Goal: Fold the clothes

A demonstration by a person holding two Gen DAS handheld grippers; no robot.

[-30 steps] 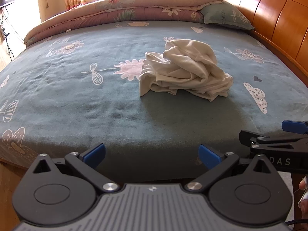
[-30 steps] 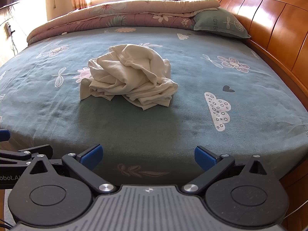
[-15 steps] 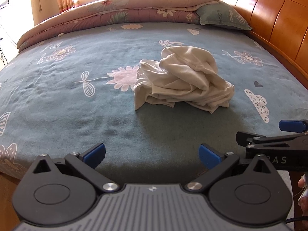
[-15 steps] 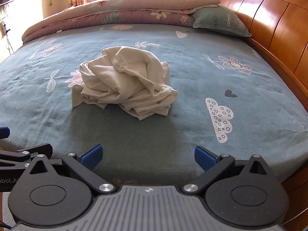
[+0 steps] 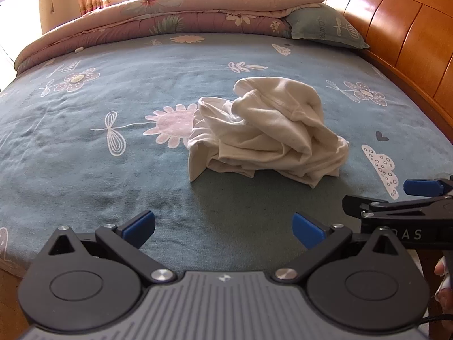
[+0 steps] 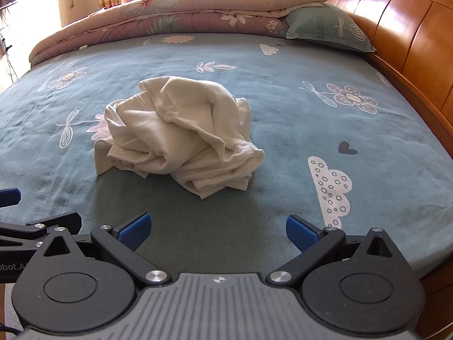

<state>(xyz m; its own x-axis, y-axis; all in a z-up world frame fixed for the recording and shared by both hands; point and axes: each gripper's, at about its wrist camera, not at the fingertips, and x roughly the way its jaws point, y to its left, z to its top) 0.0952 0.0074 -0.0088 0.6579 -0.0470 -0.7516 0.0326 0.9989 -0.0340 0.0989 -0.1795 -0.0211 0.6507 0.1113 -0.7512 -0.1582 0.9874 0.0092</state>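
The bed (image 5: 85, 153) fills both views, spread with a blue-grey sheet printed with flowers, dragonflies, clouds and small hearts, and a polished wooden headboard (image 6: 410, 36) runs along its right side. Across the far end lies a folded quilt (image 5: 184, 14) in pink and cream floral cloth, and beside it, against the headboard, a grey-green pillow (image 6: 325, 28) bearing the word "FLOWER" down its face. Near the middle of the bed sits the cream garment (image 5: 266, 130), crumpled in a loose heap with a stitched hem showing on top, its lower layers bunched flat on the sheet; in the right wrist view the same heap (image 6: 181, 136) lies ahead and a little to the left. The left gripper (image 5: 223, 226) is held level over the near edge of the bed, pointing at the heap and well short of it, its blue-padded jaws spread wide with nothing between them. The right gripper (image 6: 216, 226) is held alongside at much the same height, also pointing forward, jaws wide and empty. Seen from the left wrist, the right gripper's side carries white letters ending "AS"; seen from the right wrist, the left one's reads "obot.A". A few fingertips (image 5: 443, 277) show at the right edge.
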